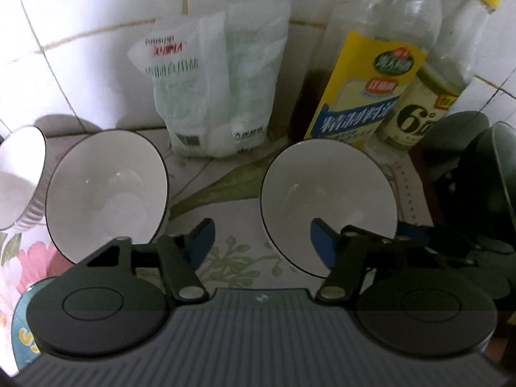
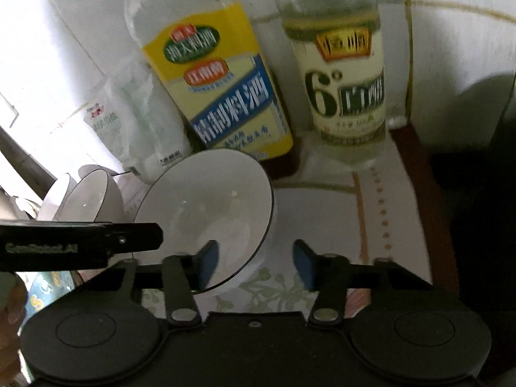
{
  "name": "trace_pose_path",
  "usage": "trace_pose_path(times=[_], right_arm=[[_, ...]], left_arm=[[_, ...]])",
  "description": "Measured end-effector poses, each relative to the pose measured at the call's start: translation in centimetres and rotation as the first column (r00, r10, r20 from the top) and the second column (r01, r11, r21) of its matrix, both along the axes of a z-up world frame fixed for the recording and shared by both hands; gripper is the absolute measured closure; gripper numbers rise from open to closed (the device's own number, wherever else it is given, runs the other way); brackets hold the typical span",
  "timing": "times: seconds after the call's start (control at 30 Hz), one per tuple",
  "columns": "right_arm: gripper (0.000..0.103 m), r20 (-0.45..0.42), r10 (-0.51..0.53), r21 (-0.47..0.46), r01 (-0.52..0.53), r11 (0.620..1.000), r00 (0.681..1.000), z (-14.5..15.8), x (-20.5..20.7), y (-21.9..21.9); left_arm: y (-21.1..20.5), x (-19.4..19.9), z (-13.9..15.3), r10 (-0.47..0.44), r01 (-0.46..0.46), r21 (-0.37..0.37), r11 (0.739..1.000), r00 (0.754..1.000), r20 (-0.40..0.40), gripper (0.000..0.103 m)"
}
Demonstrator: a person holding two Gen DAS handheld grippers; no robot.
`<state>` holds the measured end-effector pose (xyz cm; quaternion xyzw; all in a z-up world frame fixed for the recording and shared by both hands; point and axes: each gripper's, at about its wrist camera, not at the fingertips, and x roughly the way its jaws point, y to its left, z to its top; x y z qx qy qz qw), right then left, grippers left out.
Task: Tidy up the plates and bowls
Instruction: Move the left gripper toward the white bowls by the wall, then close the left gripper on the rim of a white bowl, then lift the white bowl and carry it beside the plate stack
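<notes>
Our left tongs (image 1: pixel 261 238) gape empty between two white bowls, one (image 1: pixel 108 190) on their left, one (image 1: pixel 329 203) on their right. Our right tongs (image 2: pixel 256 262) also stand open, left pad (image 2: pixel 208 262) inside that second bowl's (image 2: pixel 206 216) rim, bottles (image 2: pixel 209 74) behind on the counter (image 2: pixel 325 219).

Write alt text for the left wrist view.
The open left gripper hovers between two white bowls, the left bowl and right bowl, on a floral tablecloth. Behind them a salt bag and two bottles stand against the tiled wall.
</notes>
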<state>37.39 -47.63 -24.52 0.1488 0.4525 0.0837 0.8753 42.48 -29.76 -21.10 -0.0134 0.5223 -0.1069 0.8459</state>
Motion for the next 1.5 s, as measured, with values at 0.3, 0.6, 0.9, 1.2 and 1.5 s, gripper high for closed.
trace_pose_path(times=[0.3, 0.6, 0.9, 1.2, 1.5], right_arm=[[0.074, -0.032, -0.043, 0.032, 0.044, 0.999, 0.999, 0.2, 0.2, 0.3], [0.076, -0.065, -0.077, 0.036, 0.079, 0.996, 0.995, 1.9, -1.3, 0.4], [0.075, -0.074, -0.125, 0.028, 0.127, 0.991, 0.989, 5.9, -6.1, 0.8], [0.075, -0.064, -0.138, 0.013, 0.139, 0.99, 0.988, 7.9, -11.3, 2.0], [0.075, -0.083, -0.129, -0.005, 0.129, 0.992, 0.988, 6.9, -14.6, 2.4]], left_arm=[[0.2, 0.5, -1.0, -0.011, 0.007, -0.057, 0.998, 0.997, -0.082, 0.086], [-0.5, -1.3, 0.3, -0.052, 0.049, -0.036, 0.998, 0.994, -0.096, 0.086], [-0.1, -4.8, 3.5, -0.112, 0.106, -0.06, 0.993, 0.987, -0.111, 0.087], [1.4, -9.3, 5.7, -0.159, 0.15, -0.072, 0.986, 0.979, -0.127, 0.087], [1.3, -12.4, 5.1, -0.188, 0.182, -0.053, 0.982, 0.971, -0.147, 0.087]])
